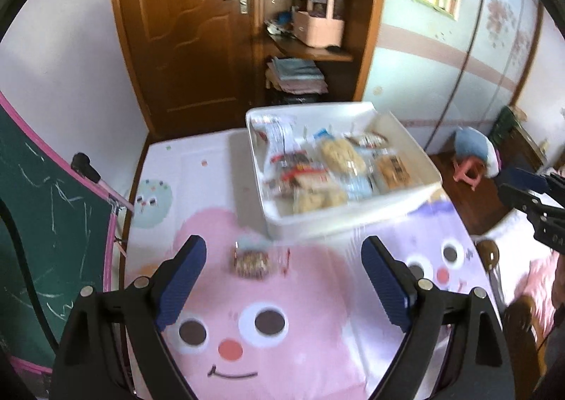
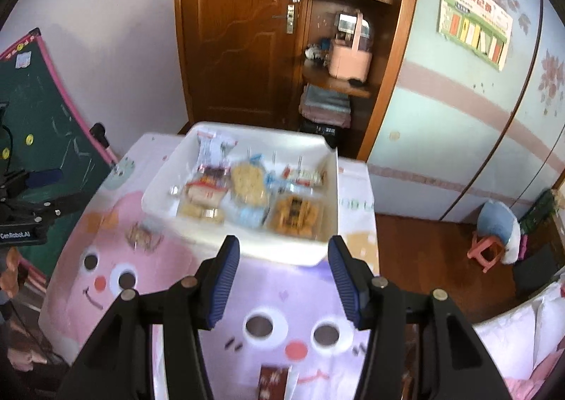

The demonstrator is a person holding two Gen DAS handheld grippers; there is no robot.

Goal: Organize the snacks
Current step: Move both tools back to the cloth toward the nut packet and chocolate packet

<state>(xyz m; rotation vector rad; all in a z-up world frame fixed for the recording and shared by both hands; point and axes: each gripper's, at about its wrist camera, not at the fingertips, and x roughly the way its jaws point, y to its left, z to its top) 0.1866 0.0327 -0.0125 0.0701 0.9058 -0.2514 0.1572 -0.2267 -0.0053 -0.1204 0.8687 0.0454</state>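
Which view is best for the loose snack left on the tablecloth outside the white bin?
Left wrist: the loose snack lies near centre, just ahead of the open left gripper. Right wrist shows it small, blurred, off to the left beside the white bin.

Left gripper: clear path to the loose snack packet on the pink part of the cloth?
Probably yes. The snack packet lies alone on the cloth, ahead of the left gripper, whose jaws are open and empty. The white tray sits beyond it, not between.

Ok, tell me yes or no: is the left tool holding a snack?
No. The left tool stands open and empty above the table, with one wrapped snack lying loose on the cloth beyond it.
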